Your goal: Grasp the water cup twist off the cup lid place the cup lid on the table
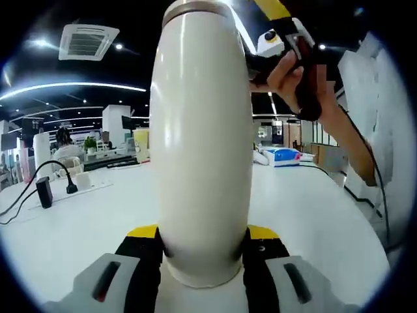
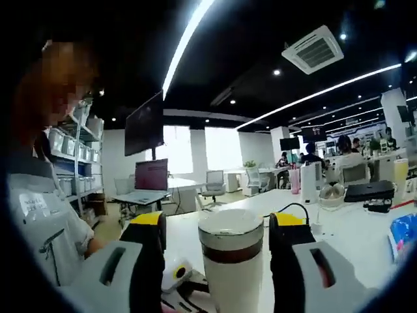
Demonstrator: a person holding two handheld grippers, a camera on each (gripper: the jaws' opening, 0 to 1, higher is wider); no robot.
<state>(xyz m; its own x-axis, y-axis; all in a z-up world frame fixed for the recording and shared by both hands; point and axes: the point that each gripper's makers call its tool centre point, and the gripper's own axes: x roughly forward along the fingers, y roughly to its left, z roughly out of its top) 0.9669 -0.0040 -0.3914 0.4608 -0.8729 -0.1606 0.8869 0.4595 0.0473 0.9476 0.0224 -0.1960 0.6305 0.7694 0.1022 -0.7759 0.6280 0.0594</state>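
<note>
In the left gripper view, the left hand-held gripper [image 1: 202, 251] is clamped on the base of the cream water cup [image 1: 202, 143], which fills the centre of the frame above the white tabletop [image 1: 98, 222]. At the upper right, a person's hand [image 1: 293, 78] holds the other tool. In the right gripper view, the right hand-held gripper [image 2: 218, 244] has its 2 jaws apart on either side of the cup lid [image 2: 230, 228], not touching it.
</note>
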